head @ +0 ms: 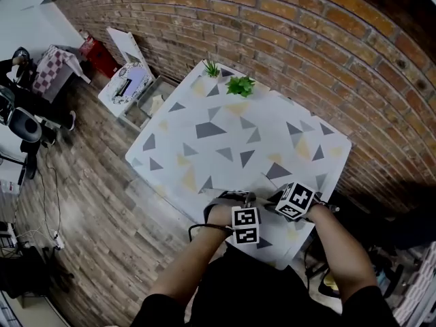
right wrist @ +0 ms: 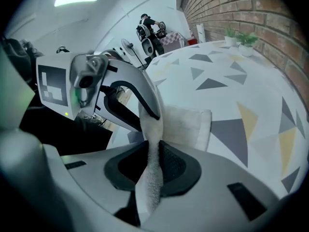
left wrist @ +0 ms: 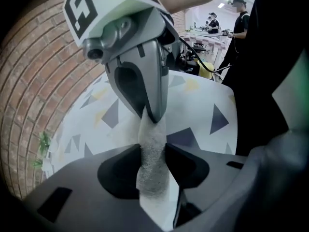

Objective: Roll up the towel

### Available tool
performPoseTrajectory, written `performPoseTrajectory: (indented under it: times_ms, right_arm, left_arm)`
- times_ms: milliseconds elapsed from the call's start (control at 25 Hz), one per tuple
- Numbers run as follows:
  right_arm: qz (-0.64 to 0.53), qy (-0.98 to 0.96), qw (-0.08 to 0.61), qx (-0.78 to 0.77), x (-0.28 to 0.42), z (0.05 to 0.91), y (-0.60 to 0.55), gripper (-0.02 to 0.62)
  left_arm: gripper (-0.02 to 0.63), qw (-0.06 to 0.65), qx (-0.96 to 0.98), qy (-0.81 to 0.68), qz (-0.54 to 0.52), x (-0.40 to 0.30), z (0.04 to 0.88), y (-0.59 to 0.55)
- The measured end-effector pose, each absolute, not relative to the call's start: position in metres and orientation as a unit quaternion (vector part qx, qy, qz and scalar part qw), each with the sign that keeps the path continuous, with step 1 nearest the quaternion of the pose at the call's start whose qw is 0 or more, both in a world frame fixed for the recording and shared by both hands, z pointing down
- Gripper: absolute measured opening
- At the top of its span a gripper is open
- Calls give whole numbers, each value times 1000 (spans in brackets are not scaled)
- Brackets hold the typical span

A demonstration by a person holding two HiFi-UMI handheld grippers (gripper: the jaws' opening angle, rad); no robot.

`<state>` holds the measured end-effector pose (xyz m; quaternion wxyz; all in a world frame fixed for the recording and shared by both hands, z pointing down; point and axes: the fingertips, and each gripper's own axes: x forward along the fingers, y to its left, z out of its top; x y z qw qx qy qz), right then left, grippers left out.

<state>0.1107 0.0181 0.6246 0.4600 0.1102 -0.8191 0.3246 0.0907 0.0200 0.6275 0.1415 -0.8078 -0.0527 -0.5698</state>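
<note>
A white towel point(left wrist: 153, 173) hangs as a bunched strip between the pads of my left gripper point(left wrist: 153, 151), which press on it from both sides. Just beyond, my right gripper point(left wrist: 150, 117) pinches the same strip with its tips. In the right gripper view the towel point(right wrist: 190, 124) lies partly folded on the table, and a narrow fold runs up through my right gripper point(right wrist: 154, 163), shut on it. My left gripper point(right wrist: 150, 116) holds that fold a little farther on. From the head view both grippers point(head: 235, 197) point(head: 274, 197) sit close together at the table's near edge.
The table point(head: 204, 128) has a white cloth with grey and yellow triangles. Two small potted plants point(head: 240, 85) point(head: 212, 69) stand at its far edge by the brick wall point(head: 286, 33). A white open box point(head: 126, 80) sits on the wooden floor at the left. People stand in the background.
</note>
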Motion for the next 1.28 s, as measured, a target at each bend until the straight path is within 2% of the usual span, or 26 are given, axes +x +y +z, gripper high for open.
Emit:
performPoseTrajectory:
  times_ms: [120,280,400,480,600,680,880,1080,1200,1280]
  right_arm:
    - [278,-822,475,146,116,622,3,101]
    - [173,-834,492,179,119,604,-4,152]
    - [102,-845,492,185,115,593,0,162]
    - [78,-842,506,174,110,601,10,180]
    - [53,-825,536,172,110,624,17,207]
    - [52,-817,544,185,112,633,13,205]
    - [72,-822,538,174,111,637,6,145]
    - [165,-839,497,148,112,634,4,107]
    - [217,-841,476,138,111,630,3,97]
    - [203,-842,479,145,113,628,1,102]
  left_arm:
    - [139,125,-809,-53,-573,92,631,12]
    - [135,101,-811,-58,-573,94,633,4]
    - [135,88,-815,-57,-570,96,633,-2]
    - [145,89,-817,-51,-567,97,631,-6]
    - [198,99,-822,-30,-560,97,627,-12]
    - [201,108,-825,-20,-555,95,623,-13]
    - [201,128,-819,-21,-558,86,619,-2]
    - [202,133,-810,-32,-570,85,627,2]
    - [202,130,-806,-36,-576,88,633,0]
    - [198,120,-805,-39,-580,89,637,-2]
